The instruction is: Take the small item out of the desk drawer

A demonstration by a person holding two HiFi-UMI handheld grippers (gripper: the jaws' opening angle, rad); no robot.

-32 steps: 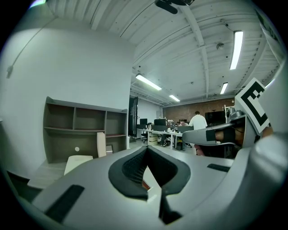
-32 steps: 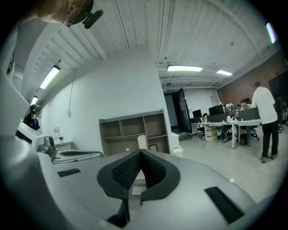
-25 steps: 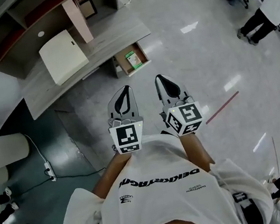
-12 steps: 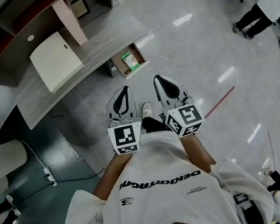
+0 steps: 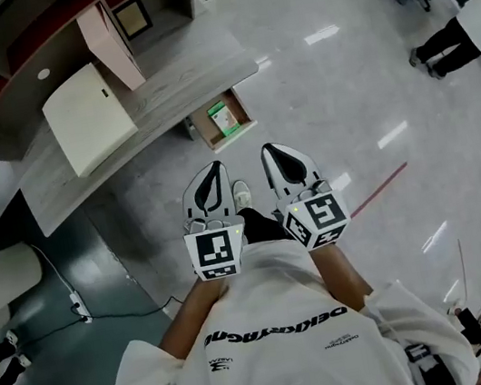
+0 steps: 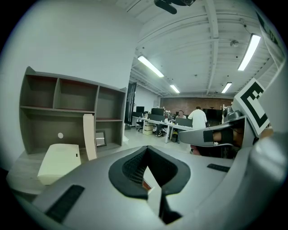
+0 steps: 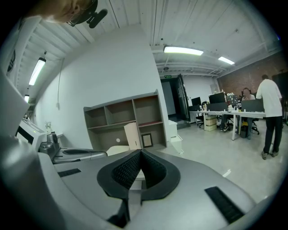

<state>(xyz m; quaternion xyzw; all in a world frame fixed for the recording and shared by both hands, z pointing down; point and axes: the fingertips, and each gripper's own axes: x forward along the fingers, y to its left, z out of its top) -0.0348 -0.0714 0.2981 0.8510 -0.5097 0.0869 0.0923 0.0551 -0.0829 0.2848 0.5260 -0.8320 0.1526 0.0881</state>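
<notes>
The person stands on the pale glossy floor, back from the grey wood surface, and holds both tools in front of the chest, side by side and not touching. The left gripper is clenched on nothing: in its own view the two black pads meet at the tip, leaving only the empty hollow behind them. The right gripper is clenched and empty too, its pads pressed together at the tip. Under the surface's front edge the drawer stands pulled open towards the person. The small item (a flat green-and-white pack, its print too small to read) lies inside it, well apart from both grippers. On the surface a cream box lies flat. Just beside it a pinkish board stands upright against the shelf unit. A framed picture stands in that unit's lower right compartment. A pale shoe shows on the floor between the two grippers. To the left, on a darker patch of floor, a white power strip lies with its cable trailing. A red strip runs slantwise across the floor to the right, and another person stands near desks at the far right.
</notes>
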